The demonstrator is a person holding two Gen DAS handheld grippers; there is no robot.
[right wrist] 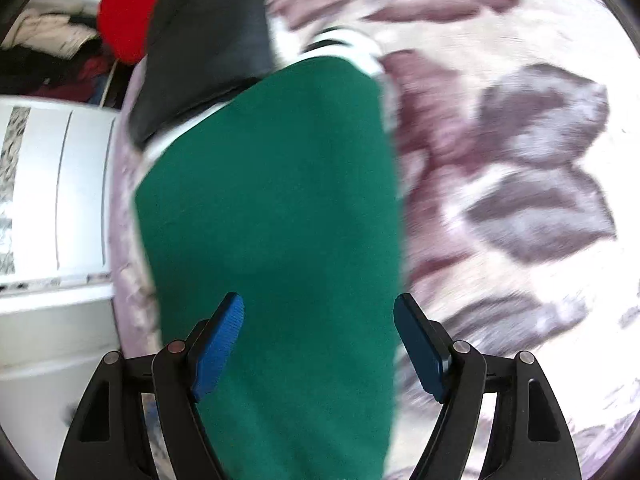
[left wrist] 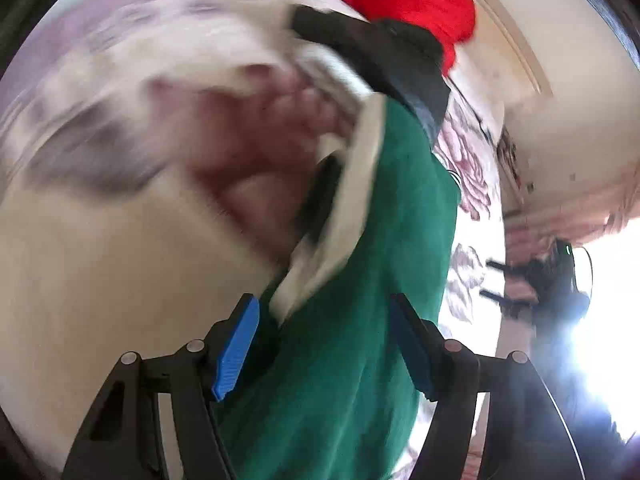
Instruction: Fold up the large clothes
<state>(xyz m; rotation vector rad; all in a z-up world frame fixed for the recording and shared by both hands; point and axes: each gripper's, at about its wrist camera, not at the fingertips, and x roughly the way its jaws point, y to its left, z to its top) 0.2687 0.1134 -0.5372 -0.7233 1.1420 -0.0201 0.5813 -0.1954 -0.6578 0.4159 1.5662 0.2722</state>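
A green garment [right wrist: 272,208] with white trim lies folded in a long strip on a floral bedspread [right wrist: 500,152]. It also shows in the left wrist view [left wrist: 360,320], with its cream lining [left wrist: 352,200] turned out. My left gripper [left wrist: 324,344] is open, its blue pads on either side of the green cloth, not closed on it. My right gripper [right wrist: 320,344] is open over the near end of the green strip. My right gripper also shows in the left wrist view [left wrist: 504,280], small and dark at the right. Both views are motion-blurred.
A dark grey folded garment [right wrist: 204,52] and a red one [right wrist: 128,12] lie beyond the green strip. White furniture [right wrist: 60,184] stands left of the bed. A cream wall [left wrist: 560,80] and a bright window [left wrist: 608,340] are at the right.
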